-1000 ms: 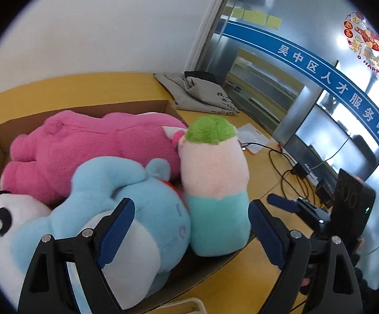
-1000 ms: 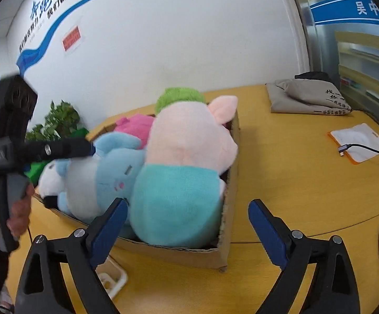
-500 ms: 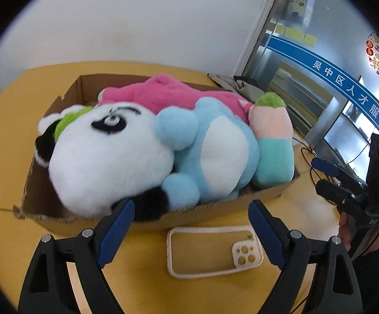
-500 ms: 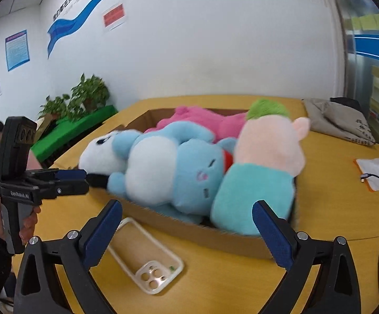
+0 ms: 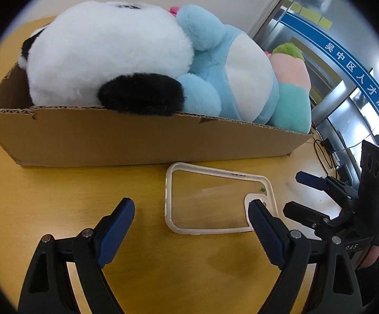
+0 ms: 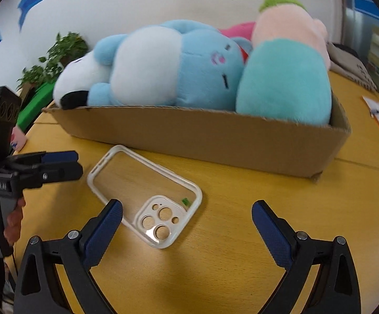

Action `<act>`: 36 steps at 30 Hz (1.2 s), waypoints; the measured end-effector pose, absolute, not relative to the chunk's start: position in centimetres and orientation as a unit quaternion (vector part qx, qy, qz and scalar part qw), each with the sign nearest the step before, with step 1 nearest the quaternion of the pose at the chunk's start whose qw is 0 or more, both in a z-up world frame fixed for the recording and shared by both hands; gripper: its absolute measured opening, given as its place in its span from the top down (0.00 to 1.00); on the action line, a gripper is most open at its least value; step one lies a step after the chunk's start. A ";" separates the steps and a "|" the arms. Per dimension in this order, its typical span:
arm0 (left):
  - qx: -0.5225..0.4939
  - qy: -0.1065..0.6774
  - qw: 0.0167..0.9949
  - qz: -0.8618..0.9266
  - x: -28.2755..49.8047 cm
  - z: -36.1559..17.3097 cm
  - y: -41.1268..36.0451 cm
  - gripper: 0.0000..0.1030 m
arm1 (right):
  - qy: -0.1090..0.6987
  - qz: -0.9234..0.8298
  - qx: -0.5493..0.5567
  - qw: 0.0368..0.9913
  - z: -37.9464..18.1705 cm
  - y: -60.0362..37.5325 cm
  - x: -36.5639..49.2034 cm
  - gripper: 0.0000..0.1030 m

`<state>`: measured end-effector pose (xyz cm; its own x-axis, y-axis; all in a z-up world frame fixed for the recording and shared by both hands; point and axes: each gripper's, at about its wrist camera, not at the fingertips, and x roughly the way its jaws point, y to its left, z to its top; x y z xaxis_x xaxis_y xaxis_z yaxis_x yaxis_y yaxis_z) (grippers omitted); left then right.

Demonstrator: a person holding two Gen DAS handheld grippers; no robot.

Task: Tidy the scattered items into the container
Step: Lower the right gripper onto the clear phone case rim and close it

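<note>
Both grippers have dropped toward the table since a second ago; phone case now filling the lower view. Clear phone case [image 5: 219, 204] [image 6: 147, 197] is lying flat on the wooden table [image 5: 58, 196], just beside the cardboard box [image 5: 142, 138] holding the plush toys [image 5: 110, 57]. Left gripper [image 5: 190, 216] is hovering wide, empty. Right gripper [image 6: 186, 218] is hovering wide, empty, camera cutout between its pads.

1. The cardboard box [image 5: 142, 133] is matt brown with rough corrugated edges.
2. The panda plush [image 5: 105, 49] and the blue plush [image 6: 184, 65] are fluffy cloth.
3. The phone case [image 6: 147, 183] is glossy clear plastic with a white rim.
4. The table [image 6: 228, 235] is smooth yellowish wood.
</note>
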<state>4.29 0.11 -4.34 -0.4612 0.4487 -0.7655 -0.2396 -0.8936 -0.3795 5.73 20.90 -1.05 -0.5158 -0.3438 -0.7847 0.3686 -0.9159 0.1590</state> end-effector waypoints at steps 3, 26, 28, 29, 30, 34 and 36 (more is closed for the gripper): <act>-0.489 -0.107 0.207 0.840 3.9 -5.1 0.9 0.15 | 0.011 -0.866 0.463 0.191 -2.1 21.1 5.4 0.04; -0.515 -0.111 0.170 0.833 5.0 -6.6 -0.2 0.92 | 0.051 -0.856 0.474 0.201 -2.6 21.9 5.8 0.86; -0.516 -0.106 0.169 0.833 5.2 -6.6 -0.1 0.92 | 0.056 -0.855 0.474 0.201 -2.5 22.0 5.9 0.86; -0.516 -0.101 0.167 0.834 5.4 -6.6 0.0 0.92 | 0.057 -0.855 0.474 0.201 -2.4 22.0 5.9 0.86; -0.517 -0.097 0.166 0.834 5.5 -6.6 0.1 0.92 | 0.056 -0.855 0.474 0.201 -2.4 22.1 6.0 0.87; -0.517 -0.084 0.162 0.836 6.0 -6.6 0.5 0.92 | 0.057 -0.856 0.474 0.199 -2.2 22.0 6.3 0.87; -0.517 -0.079 0.161 0.837 6.2 -6.6 0.7 0.92 | 0.057 -0.856 0.473 0.199 -2.1 22.2 6.6 0.87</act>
